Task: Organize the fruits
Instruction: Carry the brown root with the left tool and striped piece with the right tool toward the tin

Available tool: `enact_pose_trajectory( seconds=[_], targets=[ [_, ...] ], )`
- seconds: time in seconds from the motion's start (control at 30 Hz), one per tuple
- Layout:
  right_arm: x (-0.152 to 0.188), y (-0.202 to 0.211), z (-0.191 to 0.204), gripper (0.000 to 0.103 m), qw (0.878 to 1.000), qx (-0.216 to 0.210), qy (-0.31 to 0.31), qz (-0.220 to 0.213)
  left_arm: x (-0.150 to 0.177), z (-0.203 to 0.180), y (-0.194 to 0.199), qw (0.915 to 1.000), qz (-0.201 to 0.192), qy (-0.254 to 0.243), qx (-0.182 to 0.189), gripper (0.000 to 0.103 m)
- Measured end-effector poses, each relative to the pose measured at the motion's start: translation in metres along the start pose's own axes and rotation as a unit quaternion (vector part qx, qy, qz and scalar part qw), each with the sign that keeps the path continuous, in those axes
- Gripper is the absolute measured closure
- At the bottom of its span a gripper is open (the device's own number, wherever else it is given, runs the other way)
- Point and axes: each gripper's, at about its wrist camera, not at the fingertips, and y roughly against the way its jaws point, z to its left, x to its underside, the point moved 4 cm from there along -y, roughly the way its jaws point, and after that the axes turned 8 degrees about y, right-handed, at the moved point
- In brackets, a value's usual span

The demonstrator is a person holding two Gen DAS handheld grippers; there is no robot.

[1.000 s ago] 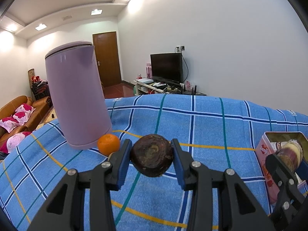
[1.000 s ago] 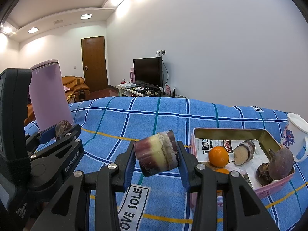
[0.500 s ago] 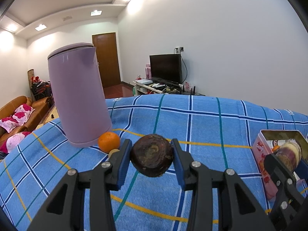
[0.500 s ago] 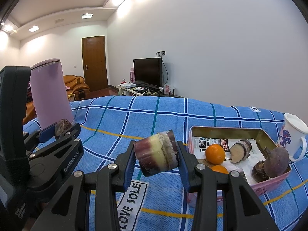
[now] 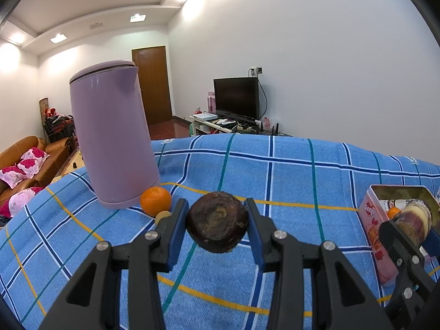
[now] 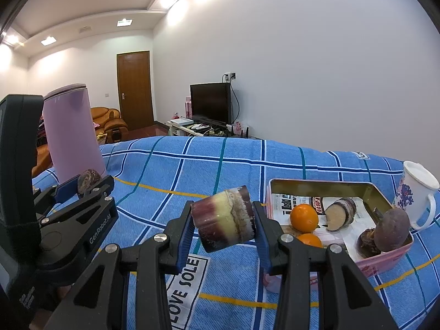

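Observation:
My left gripper (image 5: pixel 216 220) is shut on a dark brown round fruit (image 5: pixel 217 227), held above the blue checked cloth (image 5: pixel 288 181). An orange (image 5: pixel 155 201) and a small tan piece (image 5: pixel 162 215) lie on the cloth just beyond its left finger, at the foot of the purple kettle (image 5: pixel 112 143). My right gripper (image 6: pixel 223 220) is shut on a short purple-and-cream cane piece (image 6: pixel 224 218). It hangs just left of the pink tin (image 6: pixel 324 184). The tin holds two oranges (image 6: pixel 304 217), a cut cane piece (image 6: pixel 339 210) and two dark round fruits (image 6: pixel 390 229). The left gripper (image 6: pixel 82 185) shows at the left of the right wrist view.
A white flowered mug (image 6: pixel 415 189) stands right behind the tin. The kettle (image 6: pixel 71 132) stands tall at the far left of the cloth. A "LOVE SOLE" label (image 6: pixel 184 283) lies under the right gripper. Beyond the table are a TV, a door and a sofa.
Both grips are unchanged. The tin has drifted very slightly to the left in both views; otherwise nothing has moved.

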Motion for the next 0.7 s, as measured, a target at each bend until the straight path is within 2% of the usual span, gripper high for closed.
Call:
enact_pose_trajectory(
  seconds=[0.7],
  targets=[
    [0.006, 0.011, -0.009, 0.061, 1.0, 0.01, 0.005, 0.0, 0.004, -0.004, 0.008, 1.0, 0.001, -0.002, 0.003, 0.059]
  ],
)
